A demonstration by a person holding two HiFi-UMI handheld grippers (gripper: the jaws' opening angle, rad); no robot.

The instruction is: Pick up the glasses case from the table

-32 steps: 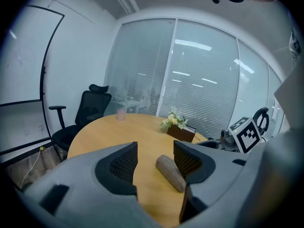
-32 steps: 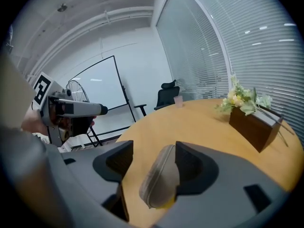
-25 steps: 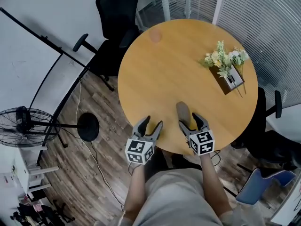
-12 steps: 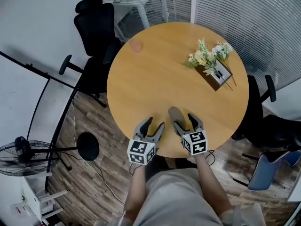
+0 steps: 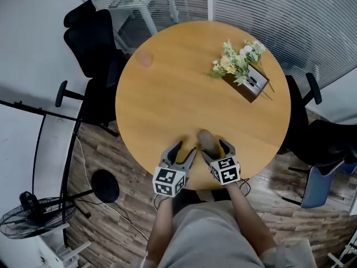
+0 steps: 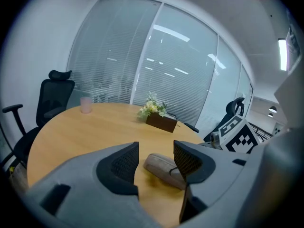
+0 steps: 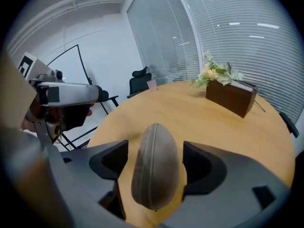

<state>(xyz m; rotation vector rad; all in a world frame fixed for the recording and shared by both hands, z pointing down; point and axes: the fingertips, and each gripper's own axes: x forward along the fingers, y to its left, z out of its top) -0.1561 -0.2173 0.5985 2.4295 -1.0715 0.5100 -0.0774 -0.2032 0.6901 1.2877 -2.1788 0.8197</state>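
Observation:
The glasses case (image 5: 206, 139), a brown-grey oval pouch, lies on the round wooden table (image 5: 184, 82) near its front edge. My right gripper (image 5: 215, 146) straddles its near end. In the right gripper view the case (image 7: 156, 167) lies lengthwise between the jaws with a gap on each side, and the jaws are opening. My left gripper (image 5: 186, 148) hovers open just left of the case with nothing between its pads. In the left gripper view the case (image 6: 161, 164) lies a little beyond the jaws, toward the right one.
A brown box of flowers (image 5: 242, 74) stands at the table's far right and a pink cup (image 5: 145, 58) at its far left. Black office chairs (image 5: 89, 32) stand left of the table, another chair (image 5: 312, 133) right. A floor fan (image 5: 33, 216) sits low left.
Both grippers have come forward and down toward the table. The right gripper has lowered round the case's near end. The left has drawn closer to the case.

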